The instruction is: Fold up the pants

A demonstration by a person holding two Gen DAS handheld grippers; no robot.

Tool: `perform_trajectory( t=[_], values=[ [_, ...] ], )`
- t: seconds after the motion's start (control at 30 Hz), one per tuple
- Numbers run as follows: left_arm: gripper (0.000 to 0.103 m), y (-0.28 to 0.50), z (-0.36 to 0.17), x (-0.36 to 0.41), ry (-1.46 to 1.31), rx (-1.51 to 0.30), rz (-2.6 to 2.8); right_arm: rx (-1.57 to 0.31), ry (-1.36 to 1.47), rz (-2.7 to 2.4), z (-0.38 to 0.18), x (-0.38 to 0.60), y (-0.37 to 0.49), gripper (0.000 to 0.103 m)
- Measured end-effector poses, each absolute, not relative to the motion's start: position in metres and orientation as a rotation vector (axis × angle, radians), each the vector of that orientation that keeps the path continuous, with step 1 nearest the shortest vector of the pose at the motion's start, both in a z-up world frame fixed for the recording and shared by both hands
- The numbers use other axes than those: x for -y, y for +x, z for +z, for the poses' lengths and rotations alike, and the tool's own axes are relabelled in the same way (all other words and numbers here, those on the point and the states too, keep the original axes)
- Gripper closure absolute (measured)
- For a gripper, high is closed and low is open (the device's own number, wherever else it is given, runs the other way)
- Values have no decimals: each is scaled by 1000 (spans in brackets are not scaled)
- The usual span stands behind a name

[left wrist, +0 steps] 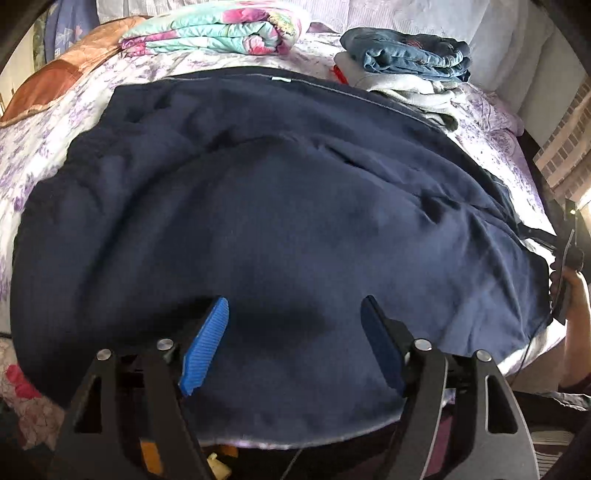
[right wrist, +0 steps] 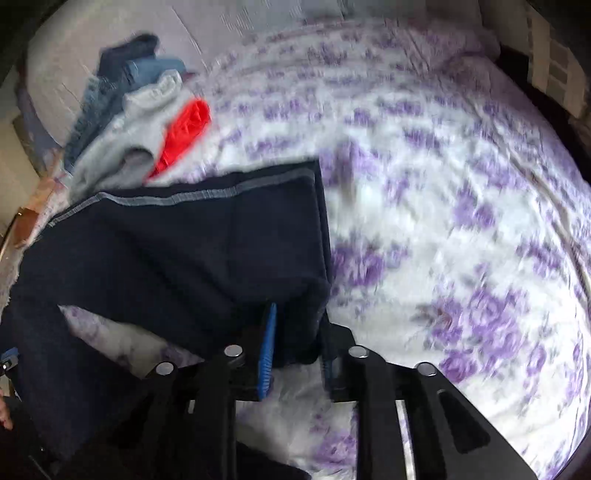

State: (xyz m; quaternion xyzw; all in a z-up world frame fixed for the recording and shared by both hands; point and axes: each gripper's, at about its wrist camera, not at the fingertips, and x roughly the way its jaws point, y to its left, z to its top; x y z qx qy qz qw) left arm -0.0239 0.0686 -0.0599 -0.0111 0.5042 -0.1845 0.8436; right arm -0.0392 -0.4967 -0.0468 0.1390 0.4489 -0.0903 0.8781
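Observation:
Dark navy pants (left wrist: pixel 280 206) lie spread wide over the bed. My left gripper (left wrist: pixel 293 317) is open just above the cloth near its front edge, its blue pads (left wrist: pixel 205 347) apart and empty. In the right wrist view the pants (right wrist: pixel 177 243) hang folded over, with a grey-stitched hem along the top. My right gripper (right wrist: pixel 295 332) is shut on the pants' lower corner and lifts it off the sheet. The right gripper also shows in the left wrist view at the far right (left wrist: pixel 565 266), at the pants' right edge.
The bed has a white sheet with purple flowers (right wrist: pixel 443 221). A stack of folded jeans and grey clothes (left wrist: pixel 406 62) sits at the back right, with a red item (right wrist: pixel 184 129) beside it. A folded floral quilt (left wrist: pixel 210 33) lies at the back left.

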Motion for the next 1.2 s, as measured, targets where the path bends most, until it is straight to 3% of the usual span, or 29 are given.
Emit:
perform_trajectory(
  t=[0.1, 0.3, 0.33, 0.37, 0.4, 0.57, 0.7, 0.73, 0.83, 0.87, 0.9, 1.07, 1.1, 1.13, 1.17, 1.2],
  values=[
    [21, -25, -62, -63, -6, -1052, -394, -812, 351, -227, -17, 513, -40, 34],
    [16, -23, -64, -53, 39, -1042, -382, -867, 325, -224, -18, 528, 26, 34],
    [16, -23, -64, -52, 39, -1041, -377, -930, 269, -237, -28, 523, 44, 37],
    [15, -23, -64, -51, 38, -1039, -372, -982, 241, -228, -38, 522, 57, 70],
    [15, -23, -64, -51, 38, -1037, -369, -1044, 214, -222, -49, 519, 70, 90],
    [14, -22, -65, -50, 43, -1031, -358, -869, 112, -272, -13, 521, 80, 96],
    [10, -20, -66, -43, 67, -1025, -344, -893, 113, -282, -21, 536, 107, 95],
    [9, -20, -67, -41, 80, -1022, -337, -953, 108, -284, -39, 536, 116, 94],
    [9, -21, -68, -39, 96, -1014, -332, -945, 83, -315, -50, 534, 111, 75],
    [9, -22, -68, -40, 93, -1013, -337, -934, 98, -337, -44, 537, 104, 53],
    [9, -21, -67, -41, 90, -1014, -342, -913, 115, -343, -37, 540, 96, 44],
    [9, -18, -66, -45, 81, -1018, -361, -898, 239, -302, -19, 549, 39, 41],
    [9, -18, -66, -45, 77, -1017, -363, -929, 248, -286, -24, 547, 32, 43],
    [9, -18, -66, -46, 73, -1015, -364, -965, 229, -276, -31, 542, 27, 53],
    [9, -18, -66, -45, 73, -1013, -364, -1021, 163, -262, -43, 533, 24, 96],
    [8, -19, -67, -44, 79, -1011, -362, -1048, 79, -272, -53, 525, 22, 99]
  ],
)
